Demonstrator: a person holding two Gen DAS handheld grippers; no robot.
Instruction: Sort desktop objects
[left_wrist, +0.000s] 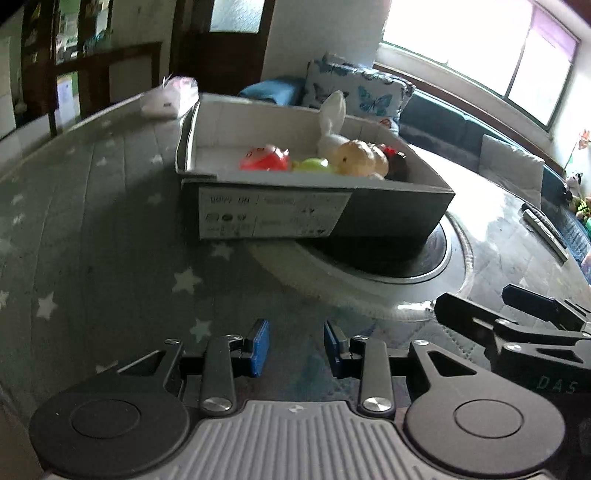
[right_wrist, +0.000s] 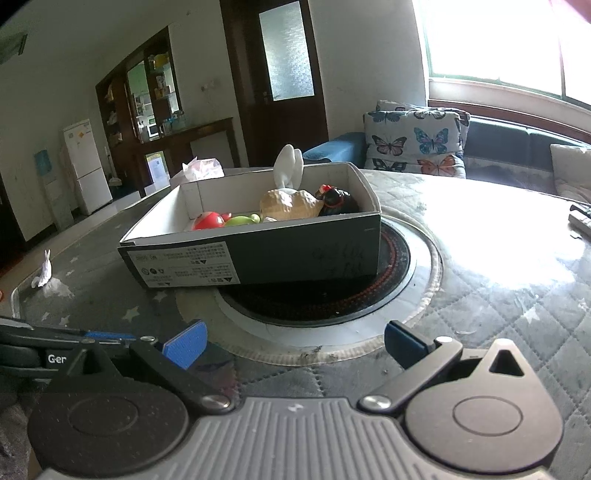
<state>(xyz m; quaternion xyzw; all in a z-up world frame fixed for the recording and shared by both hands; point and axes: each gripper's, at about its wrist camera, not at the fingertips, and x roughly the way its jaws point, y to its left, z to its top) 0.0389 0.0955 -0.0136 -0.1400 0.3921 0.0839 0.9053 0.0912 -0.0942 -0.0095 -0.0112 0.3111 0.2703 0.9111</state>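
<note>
Box (left_wrist: 314, 206) at 12 o'clock of both tools, toys inside.
Left tool (left_wrist: 296, 350) narrowly spread, empty; right tool (right_wrist: 295, 345) wide apart, empty; box's long axis runs crosswise.

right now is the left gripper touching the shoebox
Apart. In the left wrist view the left gripper sits near the camera with a clear stretch of starred table cover between its pads and the shoebox, nothing between them.

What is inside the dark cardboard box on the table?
The box holds a red toy, a green toy, a beige toy, a white rabbit and a black toy. The front wall hides the box floor and the toys' lower parts.
</note>
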